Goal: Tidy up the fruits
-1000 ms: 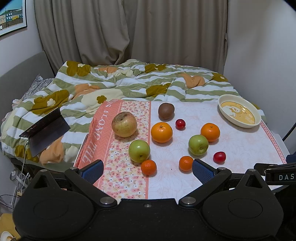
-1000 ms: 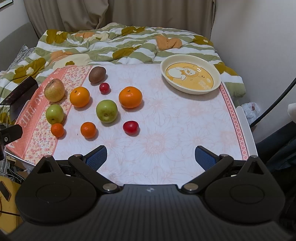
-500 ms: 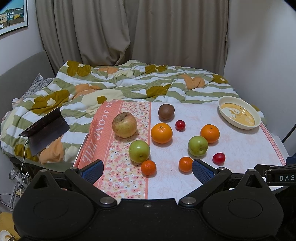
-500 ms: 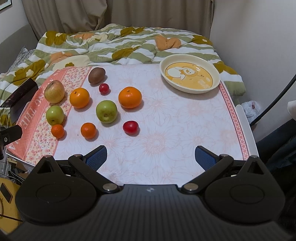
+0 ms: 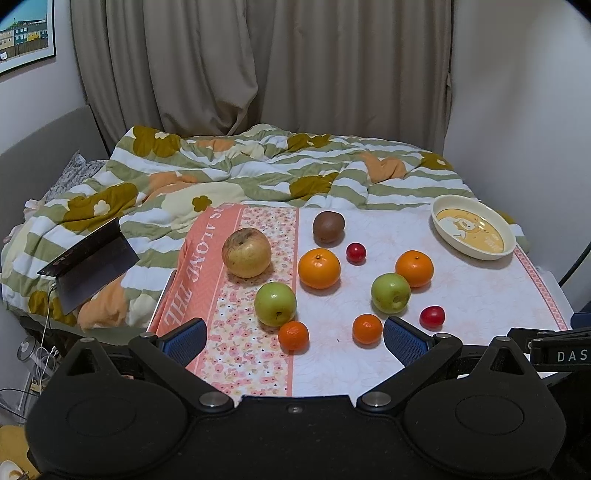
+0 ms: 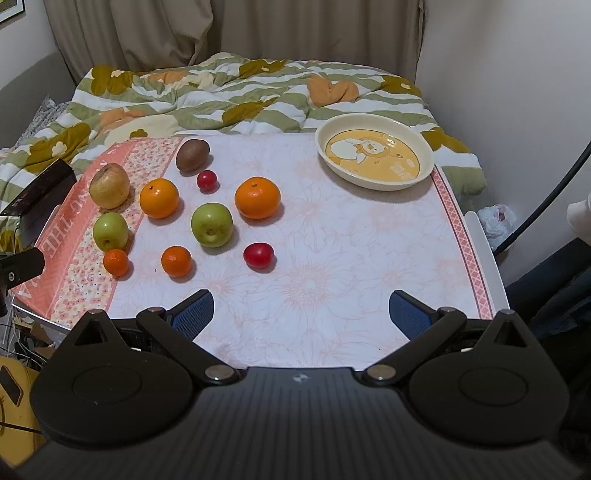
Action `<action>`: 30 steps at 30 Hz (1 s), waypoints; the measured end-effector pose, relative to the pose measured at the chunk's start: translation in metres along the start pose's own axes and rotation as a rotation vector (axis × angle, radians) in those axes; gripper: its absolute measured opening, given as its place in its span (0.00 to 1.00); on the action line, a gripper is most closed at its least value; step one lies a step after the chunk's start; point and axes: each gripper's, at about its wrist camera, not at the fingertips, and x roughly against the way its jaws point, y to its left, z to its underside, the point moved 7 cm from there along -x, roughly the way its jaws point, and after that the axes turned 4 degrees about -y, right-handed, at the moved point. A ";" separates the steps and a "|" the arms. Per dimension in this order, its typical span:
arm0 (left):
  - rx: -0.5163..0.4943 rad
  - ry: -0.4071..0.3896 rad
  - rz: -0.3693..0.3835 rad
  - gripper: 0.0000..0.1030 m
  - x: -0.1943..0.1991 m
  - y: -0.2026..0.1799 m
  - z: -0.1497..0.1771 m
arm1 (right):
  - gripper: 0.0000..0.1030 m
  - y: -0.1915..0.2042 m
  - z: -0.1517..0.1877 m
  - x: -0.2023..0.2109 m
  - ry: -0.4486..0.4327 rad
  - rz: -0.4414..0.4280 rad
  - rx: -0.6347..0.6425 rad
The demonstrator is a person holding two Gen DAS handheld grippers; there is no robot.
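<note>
left gripper (image 5: 294,339) spread, nothing between its jaws, at table's near edge. right gripper (image 6: 300,311) likewise spread and empty over bare tablecloth (image 6: 332,258). from right gripper: red plum (image 6: 259,254) at 11 o'clock, green apple (image 6: 212,224) and orange (image 6: 257,197) beyond it. empty dish (image 6: 373,156) at 1 o'clock, far corner, well apart from the fruit.

We're in a home bedroom: a bed with a rumpled green-striped floral duvet (image 5: 258,173), beige curtains (image 5: 258,66) behind it, and a framed picture (image 5: 24,35) on the wall. A small table with a flowered cloth (image 6: 332,258) stands against the bed, carrying loose fruit and a cartoon-print bowl (image 6: 373,152).
</note>
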 end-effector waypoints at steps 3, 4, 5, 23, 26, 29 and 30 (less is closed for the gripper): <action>0.004 -0.006 -0.003 1.00 0.002 0.000 -0.001 | 1.00 -0.001 0.001 0.002 -0.002 -0.002 0.000; 0.008 -0.006 -0.002 1.00 0.003 0.002 -0.001 | 1.00 -0.001 0.001 0.002 -0.001 -0.002 0.000; 0.010 -0.006 -0.002 1.00 0.003 0.002 -0.001 | 1.00 -0.001 0.001 0.001 0.000 -0.003 0.000; -0.010 -0.011 -0.021 0.98 -0.038 0.025 0.007 | 1.00 0.021 0.002 -0.025 -0.064 -0.053 0.092; -0.010 0.004 -0.013 0.94 -0.056 0.026 0.017 | 1.00 0.023 0.006 -0.048 -0.073 -0.063 0.113; -0.019 0.024 -0.014 0.92 -0.075 0.025 0.026 | 1.00 0.023 0.008 -0.069 -0.080 -0.075 0.116; -0.021 0.030 -0.016 0.91 -0.081 0.024 0.029 | 1.00 0.023 0.008 -0.077 -0.083 -0.082 0.114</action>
